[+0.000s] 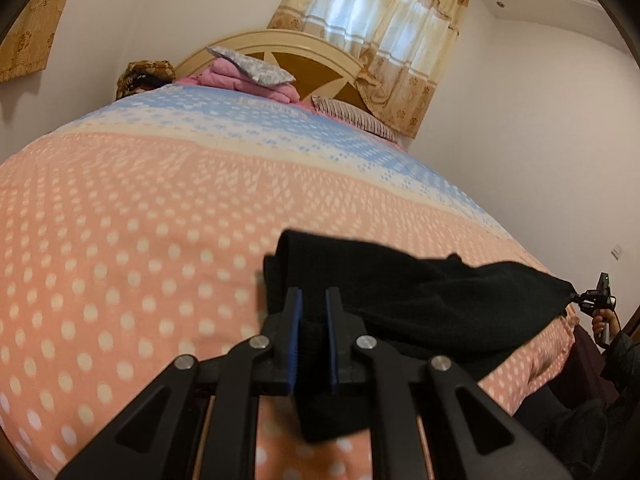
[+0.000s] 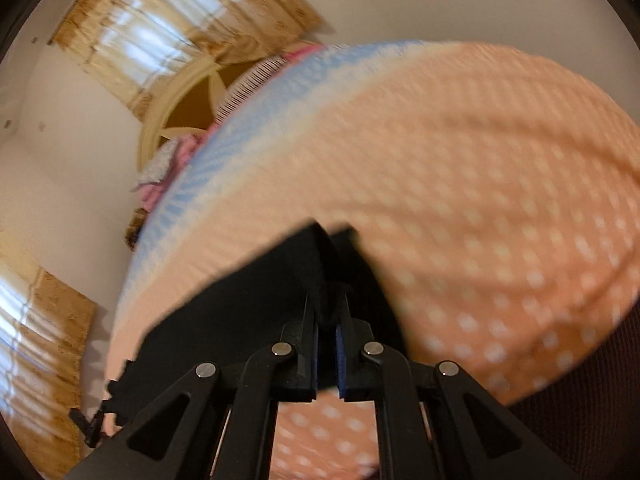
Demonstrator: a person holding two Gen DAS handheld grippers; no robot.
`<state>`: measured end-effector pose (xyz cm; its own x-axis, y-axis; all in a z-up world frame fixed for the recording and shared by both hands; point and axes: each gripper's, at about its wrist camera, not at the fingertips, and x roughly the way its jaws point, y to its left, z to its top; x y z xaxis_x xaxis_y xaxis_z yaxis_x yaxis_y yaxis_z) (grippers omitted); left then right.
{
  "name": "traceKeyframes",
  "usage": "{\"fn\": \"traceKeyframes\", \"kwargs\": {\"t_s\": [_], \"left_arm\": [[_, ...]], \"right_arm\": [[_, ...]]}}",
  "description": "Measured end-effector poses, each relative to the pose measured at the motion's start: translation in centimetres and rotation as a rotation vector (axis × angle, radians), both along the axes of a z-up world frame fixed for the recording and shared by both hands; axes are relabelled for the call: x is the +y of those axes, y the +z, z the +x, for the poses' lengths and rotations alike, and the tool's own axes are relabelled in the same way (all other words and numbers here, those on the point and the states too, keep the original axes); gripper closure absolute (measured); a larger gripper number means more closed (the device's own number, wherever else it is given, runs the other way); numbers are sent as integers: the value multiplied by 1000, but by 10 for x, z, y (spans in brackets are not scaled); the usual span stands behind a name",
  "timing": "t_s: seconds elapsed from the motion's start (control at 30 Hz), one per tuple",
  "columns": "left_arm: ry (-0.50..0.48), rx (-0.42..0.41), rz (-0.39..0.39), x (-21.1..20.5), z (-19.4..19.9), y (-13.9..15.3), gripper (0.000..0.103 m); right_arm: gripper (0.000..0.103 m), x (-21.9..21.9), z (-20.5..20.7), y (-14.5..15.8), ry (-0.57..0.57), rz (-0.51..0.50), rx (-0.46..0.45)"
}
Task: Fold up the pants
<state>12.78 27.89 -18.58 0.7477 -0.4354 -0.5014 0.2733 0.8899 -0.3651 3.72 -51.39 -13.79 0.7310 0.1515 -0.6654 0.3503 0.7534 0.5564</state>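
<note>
1. Bedroom walls [image 1: 520,120] are pale, with a yellow curtain [image 1: 380,32] at top centre of the left view and a cream headboard [image 1: 280,46] below it.
2. Peach dotted bedspread [image 1: 120,240] fills most of both views, with a blue band [image 1: 240,116] toward the headboard.
3. Pink bedding [image 1: 240,80] and a grey pillow [image 1: 256,66] lie by the headboard.
4. Black pants [image 1: 400,288] stretch across the lower right of the left view, held above the bedspread.
5. Left gripper [image 1: 313,300], bottom centre, is clenched on one end of the pants.
6. Right gripper [image 2: 326,312] is clamped on the other end; in the left view it appears small at the right edge [image 1: 578,298], with a hand [image 1: 602,322] behind it.
7. Right view is blurred.
</note>
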Motion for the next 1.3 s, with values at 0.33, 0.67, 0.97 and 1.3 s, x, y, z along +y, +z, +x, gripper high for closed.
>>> {"fn": "traceKeyframes", "kwargs": {"t_s": [0.33, 0.67, 0.97, 1.3], "left_arm": [[125, 3, 113, 18, -11, -1, 86], [171, 82, -27, 50, -29, 3, 86], [106, 191, -158, 9, -11, -13, 64], [114, 116, -88, -8, -26, -4, 83]], "right_arm": [[67, 2, -9, -8, -60, -52, 70], [65, 63, -6, 74, -38, -356, 53], [65, 308, 126, 82, 700, -212, -60], [65, 504, 274, 10, 914, 9, 106]]}}
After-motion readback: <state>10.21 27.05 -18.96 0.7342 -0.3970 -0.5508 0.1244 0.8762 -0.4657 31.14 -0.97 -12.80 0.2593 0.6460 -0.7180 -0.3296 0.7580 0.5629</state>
